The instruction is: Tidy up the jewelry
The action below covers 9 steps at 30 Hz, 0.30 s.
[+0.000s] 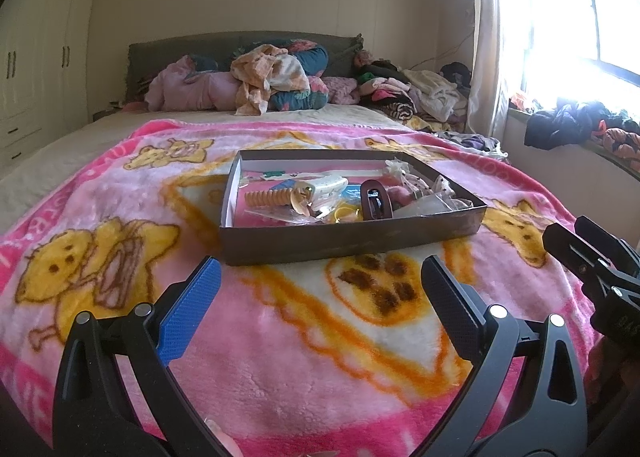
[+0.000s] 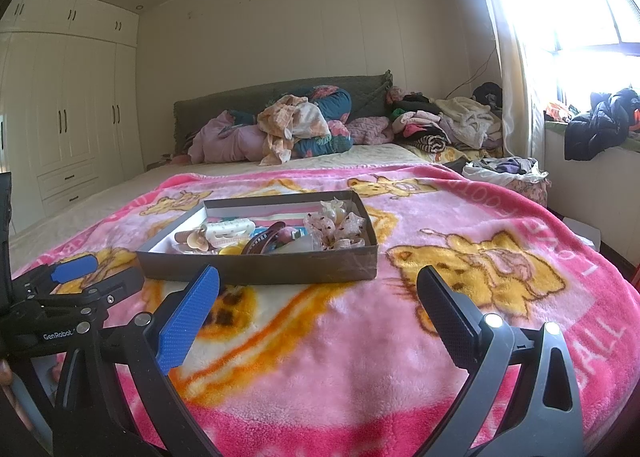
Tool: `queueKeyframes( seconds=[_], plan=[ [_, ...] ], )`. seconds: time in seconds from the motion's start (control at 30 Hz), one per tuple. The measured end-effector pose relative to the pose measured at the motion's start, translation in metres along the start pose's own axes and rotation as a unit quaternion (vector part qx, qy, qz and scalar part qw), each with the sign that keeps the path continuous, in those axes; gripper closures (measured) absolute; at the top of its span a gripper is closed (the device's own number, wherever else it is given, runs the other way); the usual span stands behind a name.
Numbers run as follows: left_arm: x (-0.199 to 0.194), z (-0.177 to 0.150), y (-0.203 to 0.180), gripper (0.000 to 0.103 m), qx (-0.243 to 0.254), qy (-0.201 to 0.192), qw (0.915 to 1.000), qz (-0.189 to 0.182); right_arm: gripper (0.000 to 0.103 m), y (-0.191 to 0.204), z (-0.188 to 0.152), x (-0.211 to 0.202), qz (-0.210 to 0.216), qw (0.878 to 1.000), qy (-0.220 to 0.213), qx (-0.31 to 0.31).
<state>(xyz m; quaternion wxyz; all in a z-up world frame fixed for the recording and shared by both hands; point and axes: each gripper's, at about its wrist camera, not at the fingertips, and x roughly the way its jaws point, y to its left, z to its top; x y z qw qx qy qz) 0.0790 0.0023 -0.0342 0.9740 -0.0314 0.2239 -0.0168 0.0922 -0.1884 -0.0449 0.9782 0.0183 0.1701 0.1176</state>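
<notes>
A shallow dark box [image 1: 340,243] lies on the pink blanket, also in the right wrist view [image 2: 256,265]. It holds several hair accessories: an orange spiral tie [image 1: 266,197], a white claw clip [image 1: 326,187], a brown hair clip [image 1: 376,201] and spotted bows [image 2: 340,227]. My left gripper [image 1: 320,277] is open and empty, just in front of the box. My right gripper [image 2: 318,287] is open and empty, in front of the box's right part. The right gripper's body shows at the right edge of the left view [image 1: 596,261]; the left gripper shows at the lower left of the right view [image 2: 76,281].
The pink cartoon blanket [image 1: 304,357] covers the near half of the bed. Piled bedding and clothes [image 1: 276,77] lie by the headboard. More clothes sit on the window ledge [image 2: 600,125] at right. White wardrobes [image 2: 68,117] stand at left.
</notes>
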Motion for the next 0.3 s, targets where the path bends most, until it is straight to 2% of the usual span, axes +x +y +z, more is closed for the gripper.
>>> queueKeyframes(
  seconds=[0.17,0.3],
  plan=[
    [0.008,0.005,0.016,0.012,-0.022,0.014,0.9996,0.008,0.006,-0.011,0.001,0.001,-0.002,1.000,0.002,0.022],
    [0.027,0.018,0.046,0.012,-0.042,0.035,0.9975,0.044,0.007,-0.041,0.012,0.018,-0.018,0.998,0.032,0.052]
  ],
)
